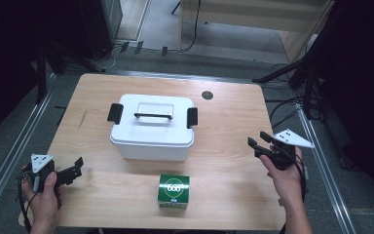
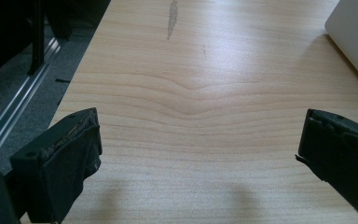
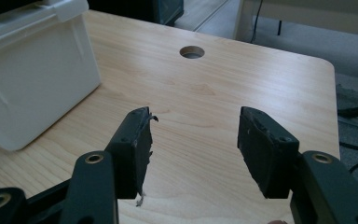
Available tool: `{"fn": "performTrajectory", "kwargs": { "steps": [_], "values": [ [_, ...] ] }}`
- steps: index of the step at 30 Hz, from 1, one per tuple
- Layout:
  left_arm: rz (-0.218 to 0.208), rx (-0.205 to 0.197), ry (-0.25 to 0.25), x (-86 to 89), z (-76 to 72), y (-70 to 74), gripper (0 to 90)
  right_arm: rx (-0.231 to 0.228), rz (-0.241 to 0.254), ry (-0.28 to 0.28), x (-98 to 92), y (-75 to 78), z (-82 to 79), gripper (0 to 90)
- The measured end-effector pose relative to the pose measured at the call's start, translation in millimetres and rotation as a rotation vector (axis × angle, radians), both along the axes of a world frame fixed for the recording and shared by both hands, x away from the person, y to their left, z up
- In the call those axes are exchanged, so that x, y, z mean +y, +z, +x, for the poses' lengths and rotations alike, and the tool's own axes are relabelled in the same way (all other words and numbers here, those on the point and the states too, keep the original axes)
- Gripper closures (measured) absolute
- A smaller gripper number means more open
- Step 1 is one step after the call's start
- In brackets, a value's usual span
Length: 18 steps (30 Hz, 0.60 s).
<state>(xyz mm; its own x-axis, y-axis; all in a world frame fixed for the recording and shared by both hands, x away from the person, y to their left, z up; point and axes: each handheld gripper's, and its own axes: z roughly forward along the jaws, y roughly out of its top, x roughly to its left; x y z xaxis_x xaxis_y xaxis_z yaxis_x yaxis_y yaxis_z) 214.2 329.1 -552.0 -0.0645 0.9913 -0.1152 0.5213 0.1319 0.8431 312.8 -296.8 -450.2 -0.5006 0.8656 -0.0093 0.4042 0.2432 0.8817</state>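
A white lidded box (image 1: pixel 152 127) with black side latches and a black handle stands mid-table; its wall also shows in the right gripper view (image 3: pixel 32 79) and its corner in the left gripper view (image 2: pixel 356 39). A small green carton (image 1: pixel 174 191) lies in front of it near the table's front edge. My left gripper (image 1: pixel 78 165) rests low at the front left, jaws wide apart over bare wood (image 2: pixel 200 140). My right gripper (image 1: pixel 259 141) is held above the table's right side, jaws partly apart with nothing between them (image 3: pixel 193 140).
The wooden table (image 1: pixel 224 161) has a round cable hole (image 1: pixel 207 95) at the back right (image 3: pixel 191 52). Metal rails run along the floor on both sides. Dark stands and cables crowd the right side beyond the table.
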Motion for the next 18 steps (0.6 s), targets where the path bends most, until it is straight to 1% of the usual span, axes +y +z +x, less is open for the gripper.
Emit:
{"fn": "performTrajectory", "kwargs": {
  "steps": [1,3,5,6,7,8,9,10,11,12,13,14,15,16,17,18],
  "values": [
    [-0.002,0.001,-0.001,0.3,0.2,0.0,0.0,0.011,-0.011,0.026,2.5,5.7,4.5,47.1],
    [0.000,0.004,-0.004,0.6,0.2,0.1,0.0,0.048,-0.026,0.062,6.2,15.5,12.3,46.3],
    [-0.001,0.005,-0.005,0.7,0.4,0.1,0.0,0.076,-0.025,0.160,8.6,24.8,17.8,41.7],
    [-0.002,0.004,-0.006,0.7,0.5,0.1,0.0,0.076,-0.025,0.160,8.6,24.8,17.8,41.7],
    [-0.001,0.008,-0.009,0.9,0.6,0.1,0.0,0.090,-0.035,0.194,11.0,29.5,21.1,41.0],
    [-0.001,0.008,-0.009,0.8,0.7,0.1,0.0,0.101,-0.046,0.215,14.0,33.9,24.3,40.0],
    [-0.003,0.004,-0.008,0.7,0.6,0.1,0.0,0.107,-0.064,0.241,16.6,38.0,27.9,39.2],
    [-0.003,0.004,-0.009,0.8,0.6,0.0,0.0,0.115,-0.103,0.275,23.1,46.2,35.6,38.8],
    [-0.003,0.004,-0.009,0.8,0.6,0.0,0.0,0.115,-0.103,0.275,23.1,46.2,35.6,38.8],
    [-0.005,0.005,-0.009,0.9,0.7,0.0,0.0,0.120,-0.115,0.283,24.8,48.7,37.9,38.5],
    [-0.006,0.004,-0.007,0.8,0.7,0.0,0.0,0.125,-0.128,0.302,27.8,52.1,42.3,38.6],
    [-0.006,0.003,-0.007,0.9,0.6,0.0,0.0,0.141,-0.155,0.336,32.4,56.7,47.9,37.9],
    [-0.006,0.003,-0.007,0.9,0.6,0.0,0.0,0.141,-0.155,0.336,32.4,56.7,47.9,37.9],
    [-0.008,0.002,-0.006,1.0,0.6,-0.1,0.0,0.173,-0.159,0.401,38.9,62.9,53.1,37.2],
    [-0.008,0.002,-0.006,1.0,0.6,-0.1,0.0,0.173,-0.159,0.401,38.9,62.9,53.1,37.2],
    [-0.009,0.003,-0.006,1.2,0.5,0.0,0.0,0.194,-0.205,0.455,47.8,71.0,56.1,37.0]
  ]
}}
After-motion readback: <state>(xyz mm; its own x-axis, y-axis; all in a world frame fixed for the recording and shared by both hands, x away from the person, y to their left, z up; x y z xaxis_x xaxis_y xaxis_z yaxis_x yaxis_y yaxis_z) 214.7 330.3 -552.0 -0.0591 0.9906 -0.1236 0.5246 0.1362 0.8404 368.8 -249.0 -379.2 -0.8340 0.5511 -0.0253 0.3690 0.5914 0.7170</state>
